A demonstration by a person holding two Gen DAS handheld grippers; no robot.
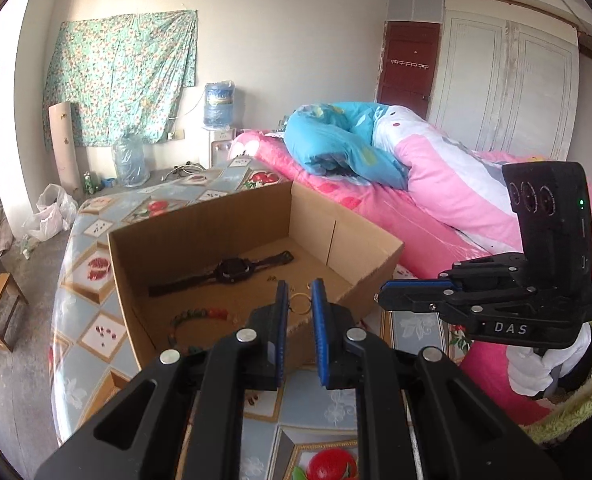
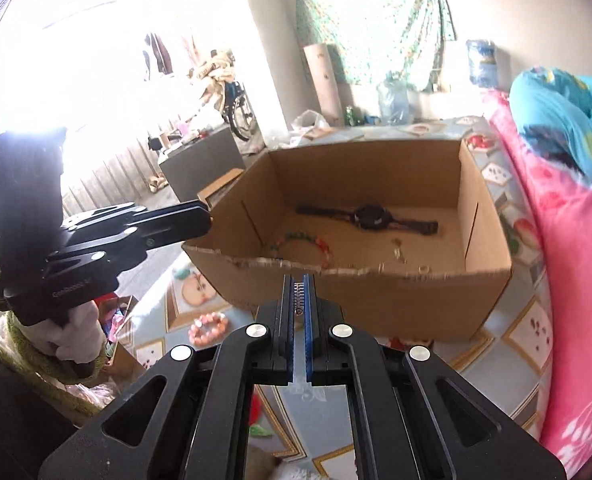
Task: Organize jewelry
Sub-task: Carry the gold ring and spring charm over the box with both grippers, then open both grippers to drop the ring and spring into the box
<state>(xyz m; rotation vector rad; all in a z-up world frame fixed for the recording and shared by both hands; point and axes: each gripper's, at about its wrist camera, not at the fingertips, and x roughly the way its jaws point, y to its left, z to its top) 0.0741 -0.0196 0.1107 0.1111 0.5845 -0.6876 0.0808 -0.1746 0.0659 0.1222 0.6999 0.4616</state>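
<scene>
A bed [image 1: 436, 184] heaped with a pink quilt and a blue quilt runs along the far side of the surface [image 1: 92, 320], whose cloth is printed with fruit tiles. On the surface, against its bed-side edge, stands an open cardboard box [image 1: 200, 216], its near wall torn low. On the box floor a black wristwatch [image 1: 232, 270] lies flat toward the far wall, its straps stretched out; a string of green and red beads [image 1: 200, 315] curls nearer the torn edge, and a few small gold pieces [image 2: 400, 254], too small to tell apart, are scattered toward the bed-side wall. Outside the box, on the surface near its front edge, rests a pink bead bracelet [image 2: 210, 327]. The left claw [image 1: 299, 306] hangs over the torn near wall, its jaws narrow and pinching a thin gold ring [image 1: 300, 305] between the blue pads. The right claw [image 2: 299, 300] hangs just before the same wall, its jaws pressed nearly together on a small metal chain-like piece [image 2: 298, 294] with coiled links, seen between the pads. Each claw is gripped by a hand in a white glove [image 1: 536, 364].
</scene>
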